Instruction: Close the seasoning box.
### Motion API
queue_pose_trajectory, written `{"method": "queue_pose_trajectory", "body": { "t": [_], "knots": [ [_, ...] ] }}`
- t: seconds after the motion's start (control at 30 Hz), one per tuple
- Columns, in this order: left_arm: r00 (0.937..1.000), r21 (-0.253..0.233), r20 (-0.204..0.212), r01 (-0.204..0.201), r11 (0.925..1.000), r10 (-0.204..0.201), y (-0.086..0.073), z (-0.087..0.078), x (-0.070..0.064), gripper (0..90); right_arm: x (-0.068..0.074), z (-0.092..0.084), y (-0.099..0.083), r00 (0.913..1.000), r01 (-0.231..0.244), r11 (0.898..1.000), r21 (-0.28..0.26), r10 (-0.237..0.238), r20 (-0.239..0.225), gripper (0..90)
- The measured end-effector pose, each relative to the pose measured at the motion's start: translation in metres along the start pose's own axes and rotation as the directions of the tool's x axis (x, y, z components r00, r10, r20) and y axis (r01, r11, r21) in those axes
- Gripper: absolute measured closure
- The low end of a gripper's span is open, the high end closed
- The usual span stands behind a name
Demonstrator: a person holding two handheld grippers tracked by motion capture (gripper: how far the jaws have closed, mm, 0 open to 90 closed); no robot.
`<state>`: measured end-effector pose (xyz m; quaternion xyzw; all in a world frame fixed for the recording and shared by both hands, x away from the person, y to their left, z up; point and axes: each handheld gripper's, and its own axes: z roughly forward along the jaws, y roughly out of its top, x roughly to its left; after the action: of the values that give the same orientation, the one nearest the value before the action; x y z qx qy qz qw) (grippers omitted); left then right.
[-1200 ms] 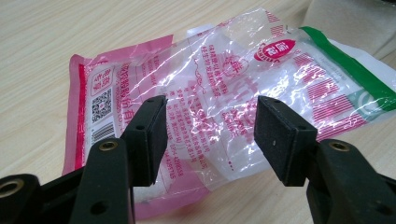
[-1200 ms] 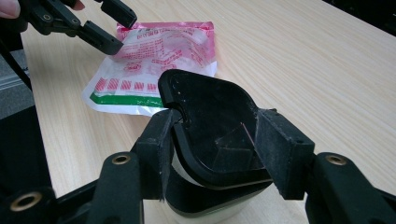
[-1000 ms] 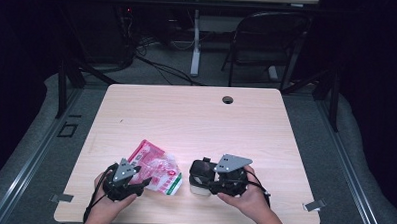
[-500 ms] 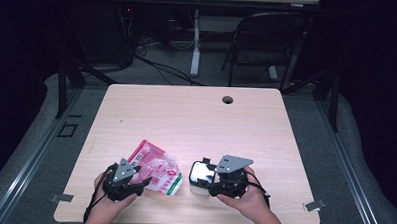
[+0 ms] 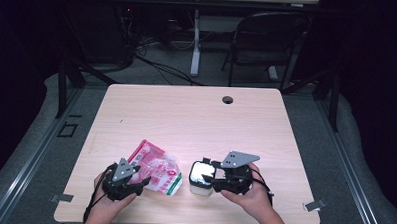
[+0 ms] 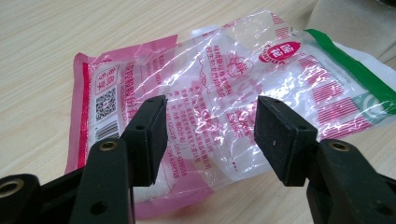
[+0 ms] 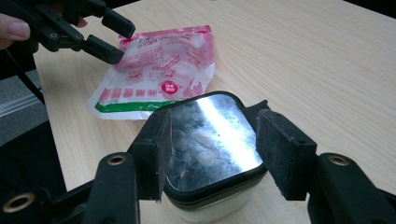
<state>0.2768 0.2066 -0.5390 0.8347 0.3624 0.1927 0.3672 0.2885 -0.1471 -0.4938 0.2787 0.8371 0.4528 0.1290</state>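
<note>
High view – desk (image 5: 196, 117): light wood, with a round cable hole (image 5: 228, 99) near the far edge.
High view – snack bag (image 5: 157, 166): pink and clear plastic, lying flat near the front edge, left of centre.
High view – left gripper (image 5: 140, 181): held low at the bag's near left corner, jaws pointing toward the bag.
High view – container (image 5: 202, 177): white, square with rounded corners and a foil lid, just right of the bag.
High view – right gripper (image 5: 208, 176): at the container's right side, grey plate on top.
Left gripper view – left gripper (image 6: 210, 133): jaws apart, the crinkled snack bag (image 6: 224, 88) lying beyond and between them; pads not pressing it.
Right gripper view – right gripper (image 7: 212, 149): jaws astride the container (image 7: 212, 140), one at each side, right up against its black rim; whether they clamp it I cannot tell.
Right gripper view – snack bag (image 7: 159, 70): behind the container, green strip along its near edge; left gripper (image 7: 109, 35) at its far left corner.
</note>
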Motion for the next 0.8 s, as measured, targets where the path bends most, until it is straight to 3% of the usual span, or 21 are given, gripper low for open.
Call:
{"method": "queue_pose_trajectory", "body": {
  "t": [0.4,0.8],
  "knots": [
    [0.9999,-0.001,-0.011,0.007,1.0,-0.007,-0.001,-0.001,0.003,44.2,-0.014,-0.007,-0.003,0.9979,-0.053,0.999,-0.012,0.053,0.037,45.6],
    [0.9995,-0.005,-0.022,0.023,0.9997,-0.023,-0.003,-0.001,0.008,44.2,-0.032,-0.015,-0.009,0.9866,-0.133,0.99,-0.042,0.136,0.09,45.6]
  ]
}}
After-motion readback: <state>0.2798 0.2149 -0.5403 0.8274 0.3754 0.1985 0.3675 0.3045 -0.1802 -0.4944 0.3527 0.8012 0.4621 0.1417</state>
